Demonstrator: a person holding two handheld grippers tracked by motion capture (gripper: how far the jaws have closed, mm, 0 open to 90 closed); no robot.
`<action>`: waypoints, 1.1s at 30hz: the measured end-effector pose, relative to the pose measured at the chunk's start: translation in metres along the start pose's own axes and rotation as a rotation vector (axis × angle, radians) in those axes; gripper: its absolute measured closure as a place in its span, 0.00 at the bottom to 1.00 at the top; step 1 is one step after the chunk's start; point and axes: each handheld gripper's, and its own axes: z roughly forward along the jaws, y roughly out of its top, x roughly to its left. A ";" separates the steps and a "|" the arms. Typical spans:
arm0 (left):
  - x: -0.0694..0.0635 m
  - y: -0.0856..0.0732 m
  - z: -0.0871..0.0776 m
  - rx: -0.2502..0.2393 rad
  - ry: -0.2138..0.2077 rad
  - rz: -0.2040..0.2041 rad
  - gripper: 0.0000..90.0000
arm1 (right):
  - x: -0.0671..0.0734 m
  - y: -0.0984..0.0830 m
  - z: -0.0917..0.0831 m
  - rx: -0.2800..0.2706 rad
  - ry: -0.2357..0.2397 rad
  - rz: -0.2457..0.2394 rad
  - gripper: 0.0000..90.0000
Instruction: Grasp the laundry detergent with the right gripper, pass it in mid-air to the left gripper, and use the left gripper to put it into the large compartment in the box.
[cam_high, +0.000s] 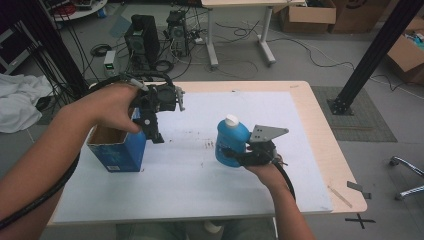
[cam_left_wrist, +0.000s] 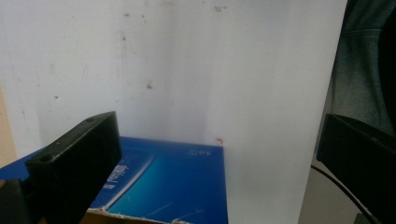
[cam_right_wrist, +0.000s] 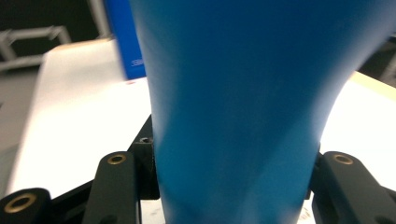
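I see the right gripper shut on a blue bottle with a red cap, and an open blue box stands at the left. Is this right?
Not quite: the cap is white, not red, as the high view shows. The right gripper is shut on the blue bottle, and the open blue box stands at the left.

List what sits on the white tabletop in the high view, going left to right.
Open blue box → left claw → blue bottle → right claw, shut on that bottle.

Light wooden table (cam_high: 320, 130) under a white sheet (cam_high: 200, 170), open blue carton (cam_high: 117, 150) on the sheet's left.
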 end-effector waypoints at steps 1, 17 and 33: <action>-0.001 0.002 0.000 0.001 0.000 0.003 0.01 | 0.002 0.004 0.000 0.007 0.027 -0.009 0.50; -0.021 0.031 0.013 0.011 -0.040 0.071 0.00 | 0.029 0.026 0.042 0.069 0.268 -0.103 0.51; -0.039 0.038 0.027 0.005 -0.065 0.094 0.01 | 0.046 0.031 0.084 0.029 0.332 -0.089 0.51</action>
